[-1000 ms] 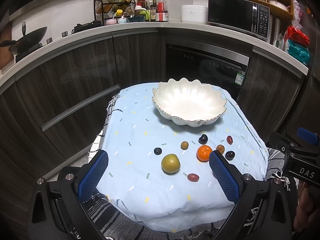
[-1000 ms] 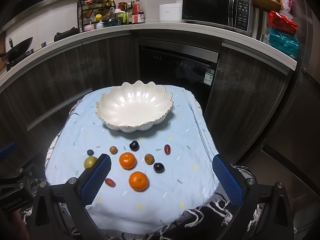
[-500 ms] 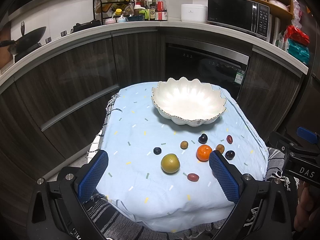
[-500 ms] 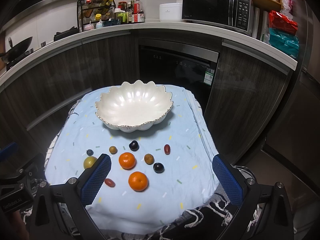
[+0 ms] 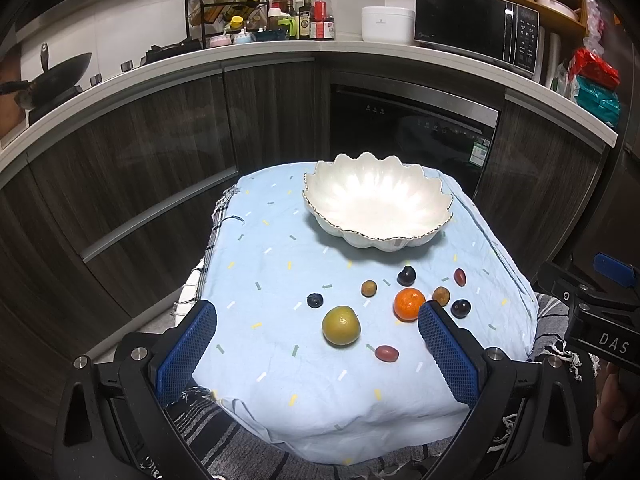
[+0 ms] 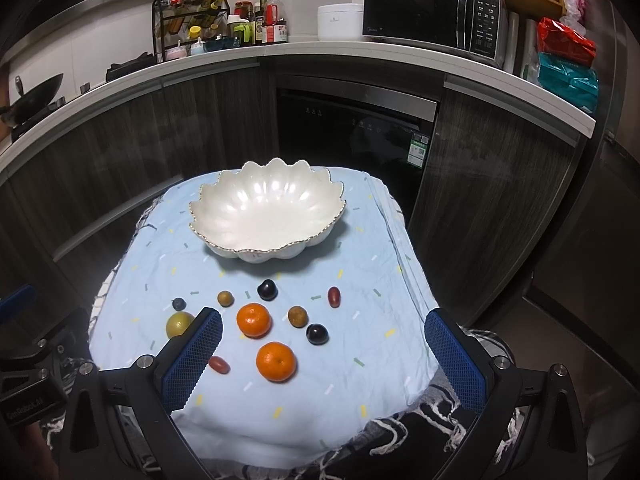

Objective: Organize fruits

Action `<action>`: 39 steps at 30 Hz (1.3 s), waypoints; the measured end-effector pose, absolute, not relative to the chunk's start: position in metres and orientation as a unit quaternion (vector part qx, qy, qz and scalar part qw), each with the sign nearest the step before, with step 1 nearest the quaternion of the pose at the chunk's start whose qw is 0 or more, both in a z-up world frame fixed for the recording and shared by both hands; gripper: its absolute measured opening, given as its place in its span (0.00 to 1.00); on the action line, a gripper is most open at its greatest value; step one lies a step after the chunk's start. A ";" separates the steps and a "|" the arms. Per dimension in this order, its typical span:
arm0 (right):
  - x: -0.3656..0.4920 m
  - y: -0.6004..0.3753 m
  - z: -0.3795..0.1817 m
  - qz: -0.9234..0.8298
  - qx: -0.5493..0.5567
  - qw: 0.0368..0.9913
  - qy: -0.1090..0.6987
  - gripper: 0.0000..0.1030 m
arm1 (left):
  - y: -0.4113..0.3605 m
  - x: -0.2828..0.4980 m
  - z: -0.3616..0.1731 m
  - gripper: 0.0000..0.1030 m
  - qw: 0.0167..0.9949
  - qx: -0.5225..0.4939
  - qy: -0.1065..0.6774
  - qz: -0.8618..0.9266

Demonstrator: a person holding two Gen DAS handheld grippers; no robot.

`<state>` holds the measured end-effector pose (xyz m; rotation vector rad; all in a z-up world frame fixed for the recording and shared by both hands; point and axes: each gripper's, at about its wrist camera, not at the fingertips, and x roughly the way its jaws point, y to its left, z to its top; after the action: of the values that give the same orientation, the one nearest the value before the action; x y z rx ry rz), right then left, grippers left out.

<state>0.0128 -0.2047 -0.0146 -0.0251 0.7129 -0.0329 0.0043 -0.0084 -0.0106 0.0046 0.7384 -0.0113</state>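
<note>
A white scalloped bowl point(image 5: 378, 204) point(image 6: 266, 210) stands empty at the far side of a light blue cloth point(image 5: 280, 264). Several small fruits lie in front of it: a yellow-green citrus point(image 5: 341, 325) point(image 6: 179, 324), two oranges point(image 6: 253, 320) point(image 6: 276, 361), dark plums point(image 6: 267, 290) point(image 6: 317, 334), brown longans point(image 6: 298, 316), red dates point(image 5: 386, 353) point(image 6: 334, 297) and a blueberry point(image 5: 315, 301). My left gripper point(image 5: 316, 344) is open and empty above the cloth's near edge. My right gripper point(image 6: 324, 356) is open and empty, hovering over the near fruits.
Dark kitchen cabinets and a built-in dishwasher point(image 6: 356, 136) stand behind the table. The counter holds a microwave point(image 6: 434, 18), a bottle rack point(image 6: 192, 20) and a wok point(image 5: 52, 76). A striped cloth point(image 5: 224, 436) hangs under the blue one.
Both grippers have barely shifted. The fruits and bowl lie as before.
</note>
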 end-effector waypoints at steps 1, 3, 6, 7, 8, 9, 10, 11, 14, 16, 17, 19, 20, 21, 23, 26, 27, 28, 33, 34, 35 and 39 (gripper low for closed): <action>0.013 -0.205 -0.014 -0.016 -0.012 0.937 0.349 1.00 | -0.008 0.004 -0.010 1.00 0.933 0.002 0.361 -0.005; 0.013 -0.205 -0.014 -0.016 -0.012 0.937 0.349 1.00 | -0.008 0.004 -0.011 1.00 0.932 0.002 0.362 -0.005; 0.013 -0.205 -0.014 -0.016 -0.012 0.937 0.349 1.00 | -0.008 0.005 -0.010 1.00 0.933 0.002 0.361 -0.005; 0.013 -0.205 -0.014 -0.016 -0.012 0.937 0.349 1.00 | -0.008 0.004 -0.010 1.00 0.933 0.002 0.361 -0.005; 0.012 -0.205 -0.014 -0.015 -0.012 0.937 0.348 1.00 | -0.008 0.004 -0.010 1.00 0.933 0.002 0.360 -0.005; 0.012 -0.205 -0.014 -0.014 -0.012 0.938 0.347 1.00 | -0.008 0.005 -0.010 1.00 0.933 0.002 0.360 -0.005; 0.012 -0.204 -0.014 -0.013 -0.012 0.938 0.346 1.00 | -0.007 0.005 -0.010 1.00 0.933 0.002 0.360 -0.005; 0.012 -0.204 -0.014 -0.012 -0.013 0.939 0.344 1.00 | -0.007 0.005 -0.010 1.00 0.933 0.002 0.360 -0.005; 0.012 -0.203 -0.015 -0.012 -0.013 0.939 0.344 1.00 | -0.006 0.004 -0.010 1.00 0.933 0.002 0.360 -0.005; 0.012 -0.202 -0.014 -0.013 -0.013 0.939 0.344 1.00 | -0.006 0.004 -0.010 1.00 0.933 0.003 0.359 -0.006; 0.012 -0.202 -0.014 -0.013 -0.012 0.939 0.343 1.00 | -0.006 0.004 -0.010 1.00 0.933 0.002 0.359 -0.005; 0.012 -0.202 -0.014 -0.012 -0.014 0.940 0.342 1.00 | -0.006 0.004 -0.009 1.00 0.933 0.003 0.359 -0.006; 0.012 -0.202 -0.014 -0.012 -0.014 0.940 0.341 1.00 | -0.006 0.004 -0.009 1.00 0.933 0.003 0.359 -0.006; 0.011 -0.202 -0.013 -0.011 -0.013 0.941 0.339 1.00 | -0.006 0.004 -0.009 1.00 0.933 0.005 0.359 -0.006; 0.010 -0.202 -0.012 -0.011 -0.012 0.941 0.338 1.00 | -0.007 0.004 -0.006 1.00 0.934 0.011 0.358 -0.004; 0.010 -0.203 -0.012 -0.011 -0.011 0.941 0.338 1.00 | -0.008 0.004 -0.005 1.00 0.935 0.017 0.354 -0.003; 0.011 -0.203 -0.012 -0.010 -0.011 0.941 0.339 1.00 | -0.008 0.005 -0.005 1.00 0.935 0.019 0.353 -0.005; 0.011 -0.202 -0.012 -0.008 -0.011 0.940 0.340 1.00 | -0.009 0.006 -0.005 1.00 0.935 0.020 0.354 -0.007; 0.018 -0.202 -0.012 -0.002 -0.012 0.941 0.338 1.00 | -0.010 0.014 -0.007 1.00 0.934 0.026 0.356 -0.007; 0.020 -0.201 -0.012 -0.004 -0.013 0.941 0.337 1.00 | -0.010 0.016 -0.007 1.00 0.934 0.027 0.355 -0.007; 0.022 -0.201 -0.012 -0.005 -0.013 0.941 0.337 1.00 | -0.011 0.018 -0.007 1.00 0.935 0.029 0.354 -0.007; 0.032 -0.201 -0.016 -0.004 -0.013 0.940 0.340 1.00 | -0.017 0.027 -0.010 1.00 0.934 0.040 0.356 -0.012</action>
<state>0.0322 -0.2012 -0.0158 -0.0273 0.6940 -0.0082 0.0274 -0.0165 -0.0105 0.0818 0.7272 -0.0237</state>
